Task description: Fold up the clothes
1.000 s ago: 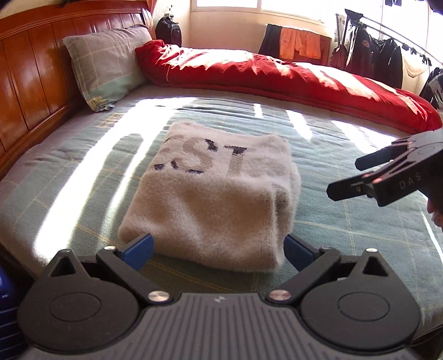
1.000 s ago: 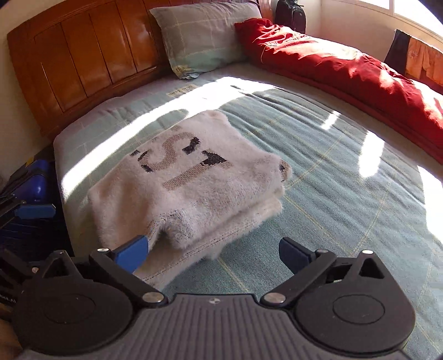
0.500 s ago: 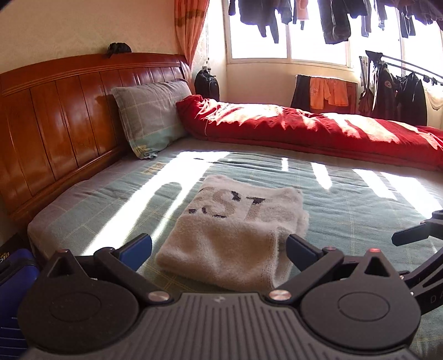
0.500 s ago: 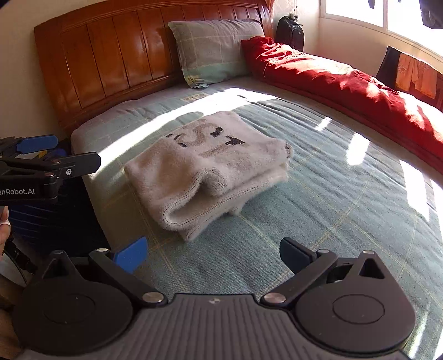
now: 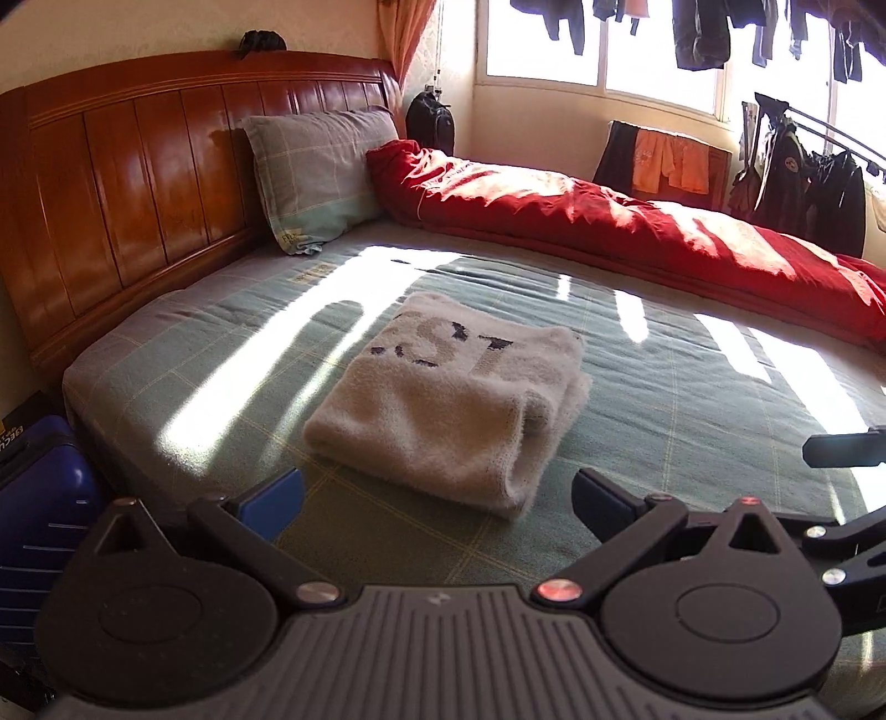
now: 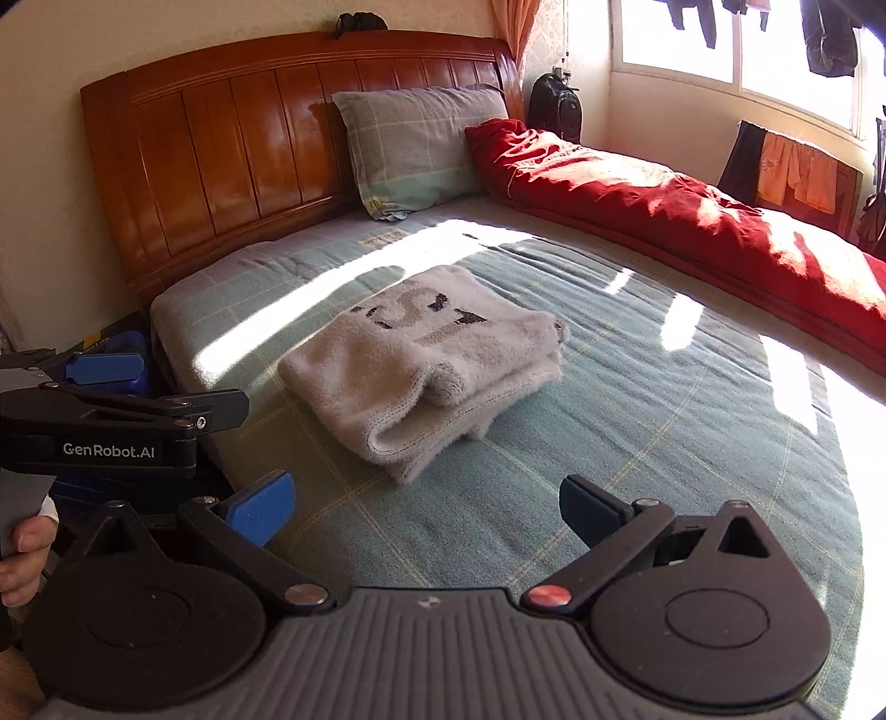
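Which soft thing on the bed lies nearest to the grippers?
The folded grey sweater, mid-bed; the pillow and red quilt lie farther back.

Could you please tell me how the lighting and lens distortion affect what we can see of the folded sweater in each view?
Left wrist view: hard window sun stripes the bed sheet, the window blows out white, the folded sweater lies mostly in shade yet sharp, and the fisheye bows the headboard. Right wrist view: a glare patch whitens the sheet at right, the sweater stays legible.
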